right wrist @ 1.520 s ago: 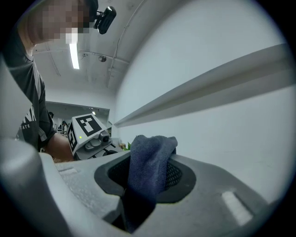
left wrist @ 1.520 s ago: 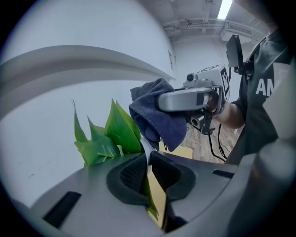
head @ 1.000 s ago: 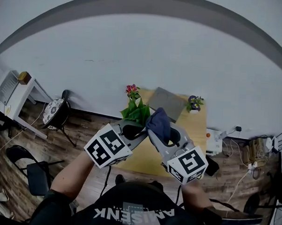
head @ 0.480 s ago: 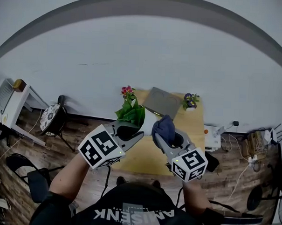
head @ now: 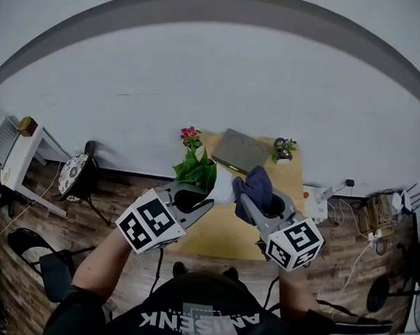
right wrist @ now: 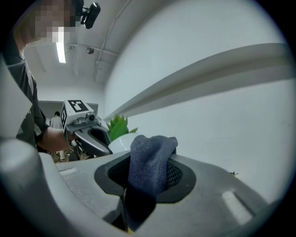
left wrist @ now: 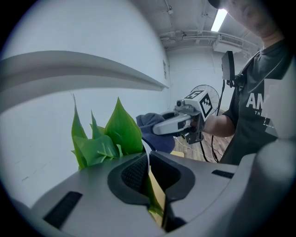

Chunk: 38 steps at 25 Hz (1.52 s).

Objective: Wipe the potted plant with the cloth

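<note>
The potted plant, green leaves point(head: 196, 174) in a white pot point(head: 223, 189), hangs in the air above the table. My left gripper point(head: 200, 198) is shut on the pot's thin rim point(left wrist: 148, 159), with the leaves point(left wrist: 107, 138) rising just beyond its pads. A dark blue cloth point(head: 255, 185) bunches out of my right gripper point(head: 256, 202), whose jaws are shut on it. The cloth point(right wrist: 149, 163) sits a little to the right of the pot point(right wrist: 121, 141) and apart from the leaves. In the left gripper view the right gripper point(left wrist: 181, 124) and cloth point(left wrist: 151, 131) show behind the leaves.
Below lies a yellowish table point(head: 224, 230) with a grey flat pad point(head: 240, 150), a pink-flowered pot point(head: 190, 135) and a purple-flowered pot point(head: 284, 149) at its far edge against the white wall. A round stool point(head: 76, 168) and a white shelf point(head: 15, 145) stand at the left, cables at the right.
The right gripper has carried the cloth to the right, off the leaves it was touching. The left gripper still holds the pot in about the same place.
</note>
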### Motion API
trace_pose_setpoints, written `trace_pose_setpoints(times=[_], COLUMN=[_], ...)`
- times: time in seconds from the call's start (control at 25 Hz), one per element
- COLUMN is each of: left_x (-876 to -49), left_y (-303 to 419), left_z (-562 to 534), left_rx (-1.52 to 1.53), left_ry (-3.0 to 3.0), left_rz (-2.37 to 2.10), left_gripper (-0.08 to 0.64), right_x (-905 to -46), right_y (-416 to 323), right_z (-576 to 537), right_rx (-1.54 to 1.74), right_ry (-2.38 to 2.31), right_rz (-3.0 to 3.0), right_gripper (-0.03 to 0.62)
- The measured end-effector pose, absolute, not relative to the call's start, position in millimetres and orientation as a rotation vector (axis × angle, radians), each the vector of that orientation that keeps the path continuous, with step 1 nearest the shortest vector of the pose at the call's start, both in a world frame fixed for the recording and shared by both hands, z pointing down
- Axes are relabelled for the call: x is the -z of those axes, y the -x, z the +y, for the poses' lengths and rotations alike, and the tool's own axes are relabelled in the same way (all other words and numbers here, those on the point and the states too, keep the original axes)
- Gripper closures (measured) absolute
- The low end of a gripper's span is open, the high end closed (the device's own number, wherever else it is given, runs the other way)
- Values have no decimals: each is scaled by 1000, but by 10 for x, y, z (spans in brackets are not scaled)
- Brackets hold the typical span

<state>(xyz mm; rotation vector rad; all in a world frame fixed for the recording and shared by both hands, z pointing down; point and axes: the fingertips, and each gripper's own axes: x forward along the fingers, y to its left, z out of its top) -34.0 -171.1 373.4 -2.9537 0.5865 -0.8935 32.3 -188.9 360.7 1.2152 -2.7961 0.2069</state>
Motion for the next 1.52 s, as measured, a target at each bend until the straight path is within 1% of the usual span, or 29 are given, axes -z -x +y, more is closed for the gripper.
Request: trace_pose_setpoints(times=[0.2,0.32,0.48,1.24,1.4,1.52], left_x=[-3718,-3687,-3640,-3765,-3824,-3819], left_y=[306,323,395,413,461,418], left_z=[-1682,-1666,-1668,-1660,-1689,-1611], left_rx=[885,872,848,896,943,929], left_ry=[2933,2921,2911,2925,2872,2822], left_rz=[589,605,638,566,556,474], left_gripper=[540,540,540,541,540,540], right_x=[-3146,-3110,-3209,-4186,-4137,-3846], right_y=[71,229,256,-322,-494,-484], right_z=[-1857,-1881,-1920,-2048,-2083,-2118], right_rx=[-54,-8,-51,-386,-394,-333], right_ry=[-1071,-1042,-1066,-1225,-1276,-1277], right_rz=[-2884,-2869,-2862,-2679,-2662,-2713], right_gripper=[466,466,466,466,466,466])
